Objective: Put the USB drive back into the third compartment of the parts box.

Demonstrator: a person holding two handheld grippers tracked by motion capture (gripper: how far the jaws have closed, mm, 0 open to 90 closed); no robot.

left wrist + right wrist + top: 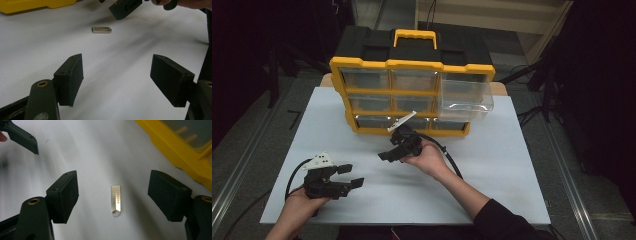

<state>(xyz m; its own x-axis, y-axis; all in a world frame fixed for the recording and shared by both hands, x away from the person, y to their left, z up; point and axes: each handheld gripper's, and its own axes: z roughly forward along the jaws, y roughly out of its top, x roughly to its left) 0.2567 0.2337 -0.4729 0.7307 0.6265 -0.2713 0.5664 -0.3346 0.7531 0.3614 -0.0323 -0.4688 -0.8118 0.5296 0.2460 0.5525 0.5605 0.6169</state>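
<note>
the small silver usb stick [116, 200] lies flat on the white counter [87, 152], and we see it framed between the jaws of our right gripper [112, 195], which hovers over it w/ jaws spread wide, nothing held. the stick sits nearer the middle of the gap, lengthwise along the view, not touching either pad; bare counter shows on both sides of it. from the left gripper view the same stick [101, 30] lies well ahead of our left gripper [117, 75], whose jaws also stand wide apart and empty, w/ the right gripper [125, 7] just beyond the stick. in the high view our right gripper [394, 150] is near the front of the yellow-and-black drawer organizer [412, 65], the left gripper [347, 177] apart from it toward the counter's [502, 175] near left corner. the stick itself is too small to pick out there. one clear drawer [464, 97] at the organizer's upper right is pulled out. the organizer's yellow edge [175, 152] runs close past the stick's far side in the right gripper view.
</note>
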